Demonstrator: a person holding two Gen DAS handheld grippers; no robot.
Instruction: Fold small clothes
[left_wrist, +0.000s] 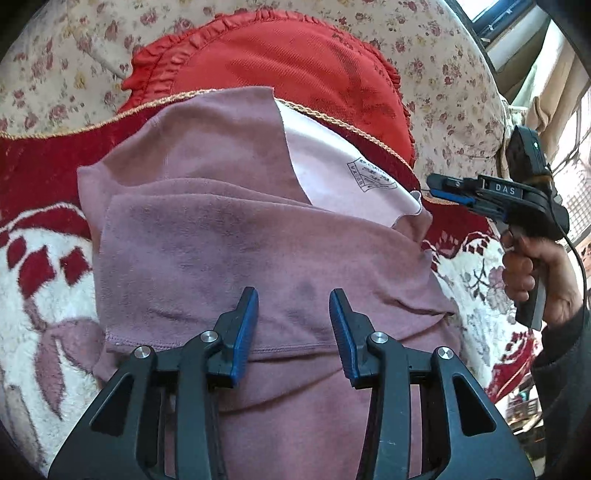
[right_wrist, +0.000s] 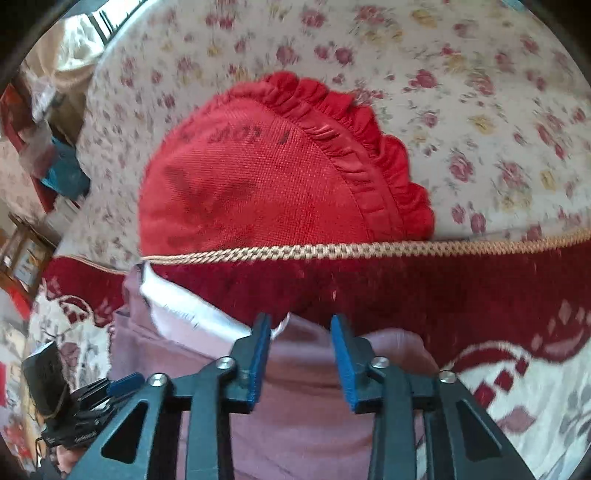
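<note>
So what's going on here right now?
A person with a gripper in each hand is folding a mauve garment on a red and white blanket, in front of a red cushion. The garment is partly folded, its pale inside and printed label showing. Left gripper and right gripper both stand open, gripping nothing.

— What sort of place was it?

— A home, a living room by the look of it. There was a sofa (right_wrist: 480, 92) in cream cloth printed with small roses.

— Anything else?

— A red cushion (right_wrist: 266, 173) with a frilled edge leaned on the sofa's back, and a plush red-and-white throw (left_wrist: 40, 266) with a braided trim covered the seat. A window (left_wrist: 517, 22) with a curtain (left_wrist: 554, 85) stood at one side, and household clutter, too blurred to name, showed past the sofa's end.
</note>
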